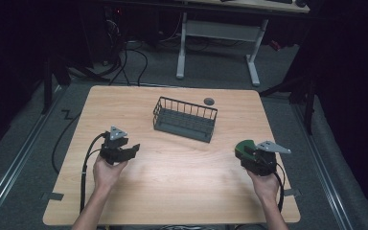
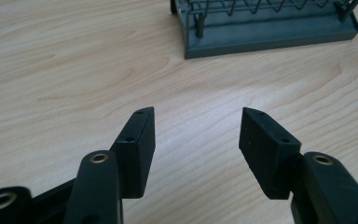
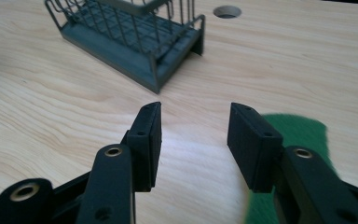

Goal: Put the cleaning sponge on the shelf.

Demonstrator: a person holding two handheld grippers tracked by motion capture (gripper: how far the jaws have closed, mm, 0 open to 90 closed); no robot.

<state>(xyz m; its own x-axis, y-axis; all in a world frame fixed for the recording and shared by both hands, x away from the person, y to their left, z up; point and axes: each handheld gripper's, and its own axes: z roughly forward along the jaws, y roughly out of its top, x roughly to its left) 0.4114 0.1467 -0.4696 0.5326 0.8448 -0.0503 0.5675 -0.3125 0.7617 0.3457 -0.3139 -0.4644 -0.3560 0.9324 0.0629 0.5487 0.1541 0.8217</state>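
Over the near half of the pale wooden table (image 1: 172,182), the left gripper (image 2: 196,135) and right gripper (image 3: 193,135) both hover with jaws parted and empty — each pointed toward the dark grey wire basket (image 1: 185,119), well apart from both.

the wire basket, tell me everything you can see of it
The wire basket is dark grey, metal by its look: a long rectangular solid base with thin upright wires joined by a top rail. It stands upright and looks empty, near the middle of the wooden table, turned at a slight angle. Nothing touches it but the table.
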